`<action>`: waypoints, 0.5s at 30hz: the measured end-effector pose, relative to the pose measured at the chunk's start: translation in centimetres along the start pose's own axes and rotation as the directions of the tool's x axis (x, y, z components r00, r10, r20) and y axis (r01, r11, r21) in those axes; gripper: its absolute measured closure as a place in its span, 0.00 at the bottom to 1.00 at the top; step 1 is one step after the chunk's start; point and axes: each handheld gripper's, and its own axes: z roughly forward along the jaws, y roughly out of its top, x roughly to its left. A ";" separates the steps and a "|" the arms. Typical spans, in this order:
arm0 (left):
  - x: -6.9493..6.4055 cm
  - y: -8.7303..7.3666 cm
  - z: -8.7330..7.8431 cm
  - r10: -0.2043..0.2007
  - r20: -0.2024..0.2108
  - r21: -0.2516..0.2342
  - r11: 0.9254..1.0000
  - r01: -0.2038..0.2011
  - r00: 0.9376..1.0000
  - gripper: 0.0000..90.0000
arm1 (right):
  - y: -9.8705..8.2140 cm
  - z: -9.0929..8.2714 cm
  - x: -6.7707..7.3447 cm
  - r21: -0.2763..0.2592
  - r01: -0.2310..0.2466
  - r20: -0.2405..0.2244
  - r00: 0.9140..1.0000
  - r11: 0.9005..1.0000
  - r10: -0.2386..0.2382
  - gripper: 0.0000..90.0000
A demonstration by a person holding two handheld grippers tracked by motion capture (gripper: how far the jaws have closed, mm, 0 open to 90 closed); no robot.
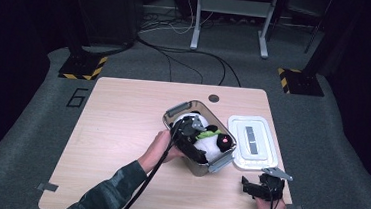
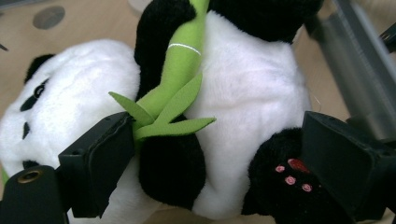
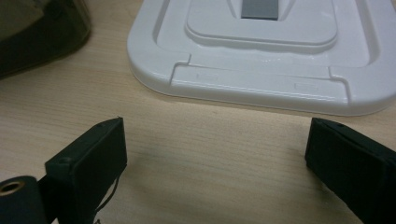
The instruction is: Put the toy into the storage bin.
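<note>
Over on the left, the left tongs (image 1: pixel 187 131) are down in the box (image 1: pixel 172 112), right over the panda (image 1: pixel 209 144), with the hand (image 1: pixel 161 148) coming in from the near-left side. From the left gripper view the jaws stand wide apart, one either side of the panda's belly (image 2: pixel 252 93): the left pad (image 2: pixel 103 163) sits by the black arm and the green bamboo (image 2: pixel 180 70), the right pad (image 2: pixel 341 163) by the black foot with its pink toe marks. Whether the pads actually press the plush I cannot tell; they look set to straddle it, not squeezing. That wide stance makes sense, the toy is fat and soft, and taking it across the middle gives the surest hold.

The panda lies on its side inside the box, head toward the far-left end, filling most of it. The box sits skewed at the middle of the worktop (image 1: pixel 116 124), its grey handles at either end.

Moving right, the white lid (image 1: pixel 252 141) lies flat just beside the box, out of the way so the opening is free.

Far right, the right tongs (image 1: pixel 260 185) rest low at the near edge of the worktop, jaws apart and empty, pointed at the lid's near rim (image 3: pixel 261 88), probably waiting their turn with it
</note>
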 end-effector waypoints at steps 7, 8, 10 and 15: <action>0.7 0.6 -1.0 -0.033 0.051 -0.042 0.999 0.035 0.998 0.13 | 0.0 0.0 0.0 0.000 0.002 -0.007 1.000 1.000 -0.002 0.05; 0.8 0.8 -1.2 -0.045 0.057 -0.060 0.997 0.048 0.997 0.13 | 0.0 0.0 0.0 0.000 0.002 -0.005 1.000 1.000 -0.002 0.05; 1.1 1.1 -1.5 -0.063 0.070 -0.086 0.994 0.069 0.996 0.13 | 0.0 0.0 0.0 0.000 0.002 -0.005 1.000 1.000 -0.002 0.05; 1.8 3.0 -1.3 -0.096 0.064 -0.134 0.985 0.104 0.993 0.12 | 0.0 0.0 0.0 -0.001 0.002 -0.006 1.000 1.000 -0.002 0.05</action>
